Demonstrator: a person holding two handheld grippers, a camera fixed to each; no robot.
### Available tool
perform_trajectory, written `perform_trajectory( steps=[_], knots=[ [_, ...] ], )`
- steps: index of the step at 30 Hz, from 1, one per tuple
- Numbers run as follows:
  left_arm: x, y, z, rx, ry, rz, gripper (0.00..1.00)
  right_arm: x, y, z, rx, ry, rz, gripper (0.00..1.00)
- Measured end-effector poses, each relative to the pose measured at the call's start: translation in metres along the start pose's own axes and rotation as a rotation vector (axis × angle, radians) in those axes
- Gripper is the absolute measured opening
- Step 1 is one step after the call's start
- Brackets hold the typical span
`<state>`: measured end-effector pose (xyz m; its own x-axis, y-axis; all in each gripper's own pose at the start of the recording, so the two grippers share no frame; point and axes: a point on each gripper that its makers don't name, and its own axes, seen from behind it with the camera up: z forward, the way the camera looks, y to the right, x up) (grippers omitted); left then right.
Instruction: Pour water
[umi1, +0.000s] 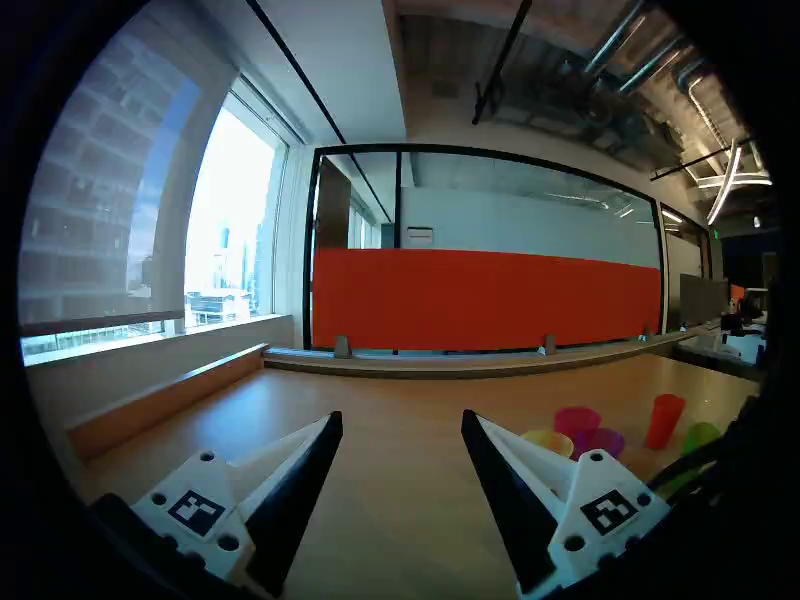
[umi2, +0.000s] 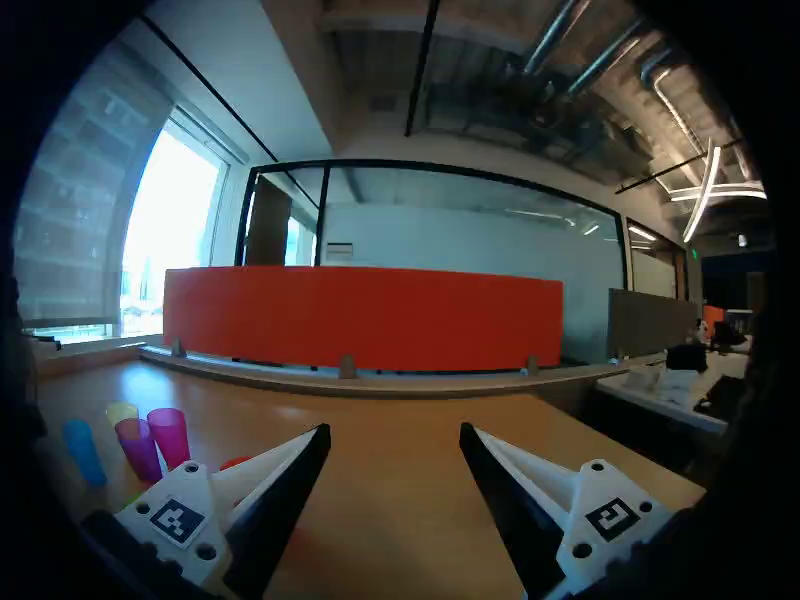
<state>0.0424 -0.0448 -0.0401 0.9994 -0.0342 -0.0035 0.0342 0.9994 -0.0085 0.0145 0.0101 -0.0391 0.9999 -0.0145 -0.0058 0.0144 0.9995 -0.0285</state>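
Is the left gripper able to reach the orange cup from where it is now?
Probably yes. The left gripper is open and empty, and the orange cup stands upright ahead to its right. The purple cup and the green cup near it may crowd the grasp.

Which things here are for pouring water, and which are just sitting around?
For pouring: pink cup, purple cup, yellow cup, orange cup, green cup, blue cup, left gripper, right gripper.
Just around: orange divider, window, ceiling light.
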Motion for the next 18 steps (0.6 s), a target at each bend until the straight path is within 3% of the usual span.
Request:
perform_trajectory(
  steps=[9, 18],
  knots=[
    [-0.002, 0.005, 0.005, 0.010, 0.031, 0.009, 0.88, 0.005, 0.002, -0.001, -0.021, -0.024, 0.031, 1.00],
    [-0.008, 0.004, 0.012, 0.029, 0.046, 0.010, 0.88, 0.015, -0.011, 0.001, -0.014, -0.036, 0.037, 1.00]
  ],
)
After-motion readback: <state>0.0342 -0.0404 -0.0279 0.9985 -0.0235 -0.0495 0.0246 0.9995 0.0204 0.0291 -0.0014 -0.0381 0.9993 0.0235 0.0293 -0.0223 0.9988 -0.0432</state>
